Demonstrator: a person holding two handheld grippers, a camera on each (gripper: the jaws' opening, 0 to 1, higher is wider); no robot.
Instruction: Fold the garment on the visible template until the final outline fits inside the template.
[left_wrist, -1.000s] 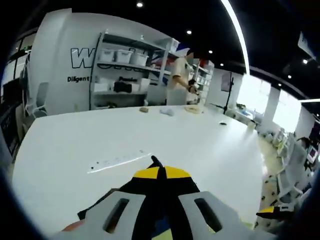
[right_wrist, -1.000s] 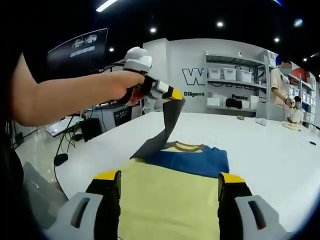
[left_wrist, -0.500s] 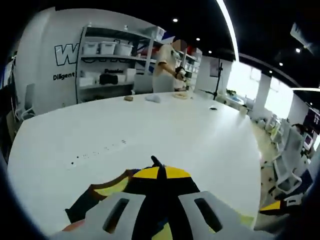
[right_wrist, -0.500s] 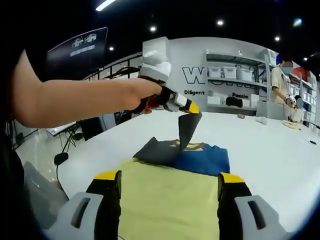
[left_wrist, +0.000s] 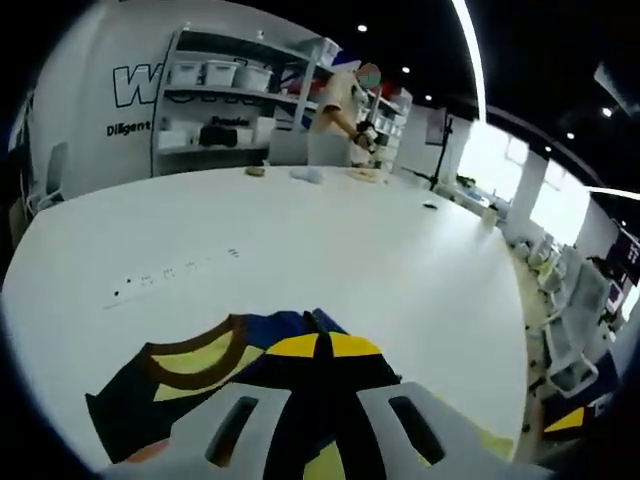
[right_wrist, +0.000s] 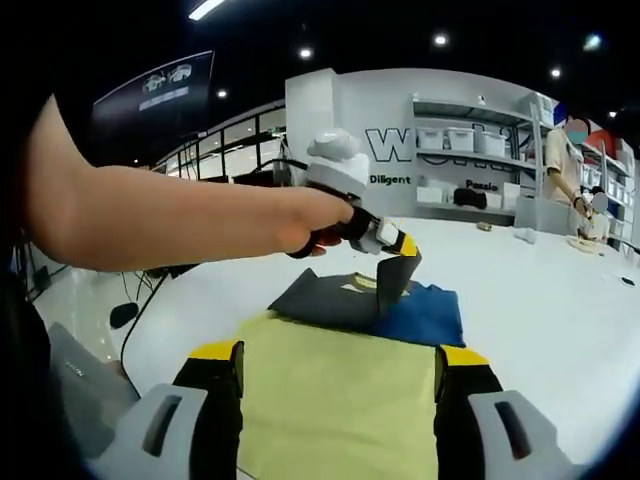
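Observation:
On the white table (right_wrist: 560, 300) lies a garment with a yellow body (right_wrist: 335, 385), a blue yoke (right_wrist: 428, 318) and a dark grey sleeve (right_wrist: 325, 300). In the right gripper view, my left gripper (right_wrist: 403, 247) is held low over the collar, shut on the sleeve's end, and the sleeve lies folded across the upper part. The left gripper view has the left gripper (left_wrist: 318, 346) shut with dark cloth in it, above the brown-edged collar (left_wrist: 190, 357). My right gripper (right_wrist: 338, 395) stands open over the yellow body, its fingers wide apart.
A person (left_wrist: 340, 110) stands by shelves with white bins (left_wrist: 215, 110) at the table's far side. Small objects (left_wrist: 305, 175) lie near that far edge. A row of sockets (left_wrist: 170, 272) is set into the tabletop. Chairs (left_wrist: 570, 340) stand at the right.
My left gripper has carried the dark sleeve rightward and down over the garment, from raised high to low near the collar. The right gripper has stayed open in place.

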